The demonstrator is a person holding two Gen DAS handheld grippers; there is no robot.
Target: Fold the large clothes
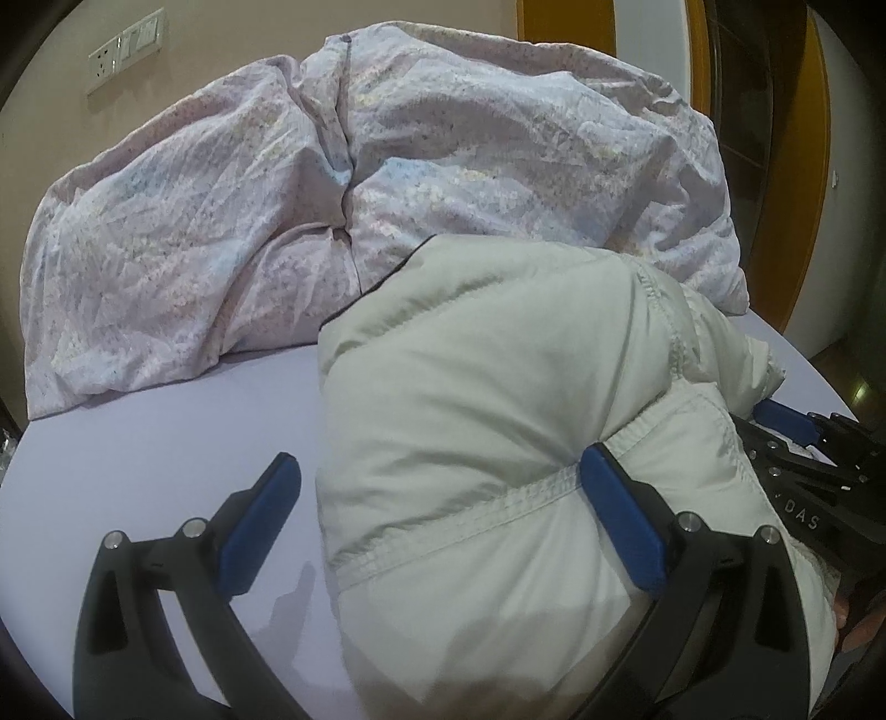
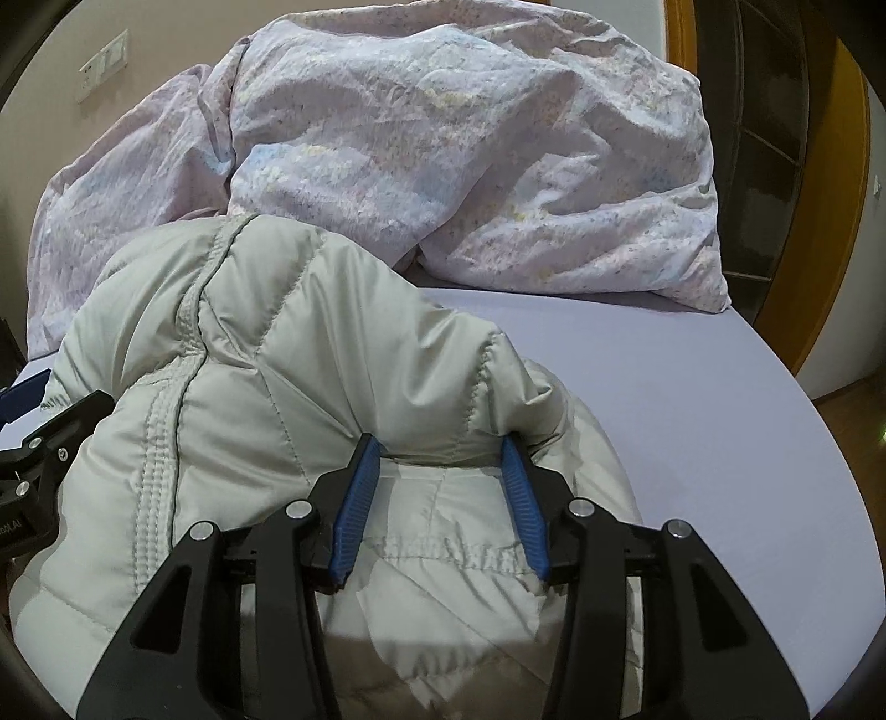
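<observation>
A pale grey-green padded jacket (image 1: 498,399) lies bunched on the lavender bed sheet (image 1: 166,443). My left gripper (image 1: 443,487) is open wide; its right finger presses against the jacket's seam and its left finger hovers over the bare sheet. In the right wrist view the jacket (image 2: 266,354) fills the lower left. My right gripper (image 2: 440,476) is open, its two blue pads straddling a fold of the jacket without closing on it. The right gripper also shows at the right edge of the left wrist view (image 1: 797,437).
A crumpled floral duvet (image 1: 343,183) is heaped behind the jacket, also in the right wrist view (image 2: 454,155). The bed's edge curves away on the right (image 2: 775,443), with wooden floor and an orange door frame (image 2: 830,194) beyond. A wall socket panel (image 1: 127,47) is on the back wall.
</observation>
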